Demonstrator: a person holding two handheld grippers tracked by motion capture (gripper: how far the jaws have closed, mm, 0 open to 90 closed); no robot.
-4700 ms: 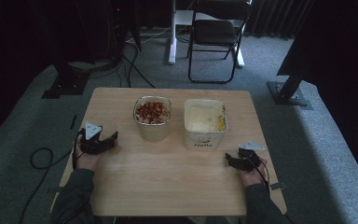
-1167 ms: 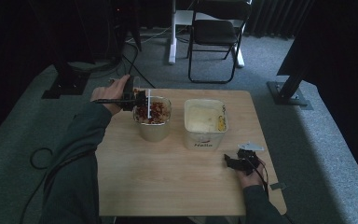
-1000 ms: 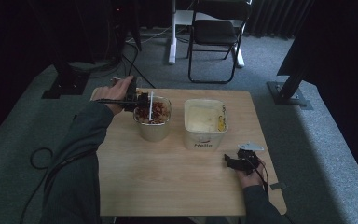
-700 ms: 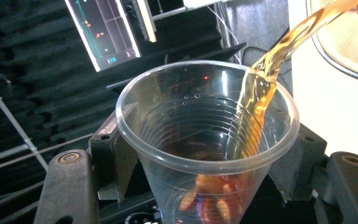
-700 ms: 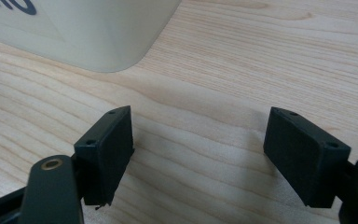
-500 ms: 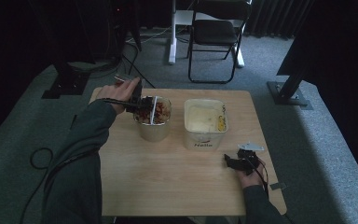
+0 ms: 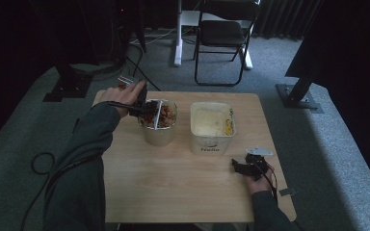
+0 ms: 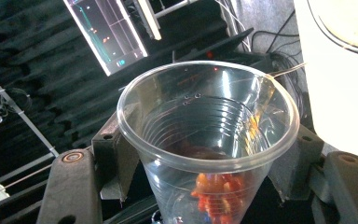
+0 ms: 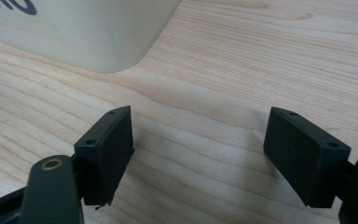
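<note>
Scooping step: left gripper [image 8: 205, 186] clamps a clear plastic cup [image 8: 207, 140] with red bits in the round tub [image 7: 158, 122]; its jaws have just been closing; right gripper [image 9: 198, 154] rests wide open on the table [image 9: 242, 70]; next, lift it level toward the square tub [image 7: 213, 126].

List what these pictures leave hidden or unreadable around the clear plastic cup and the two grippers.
- Clear plastic cup: its base is cut off by the bottom edge of the left gripper view.
- Left gripper: in the high view the hand covers it.
- Round tub of reddish food: the pieces are too small to identify in the high view.
- Right gripper: jaws open, tips cut off below in its own view.
</note>
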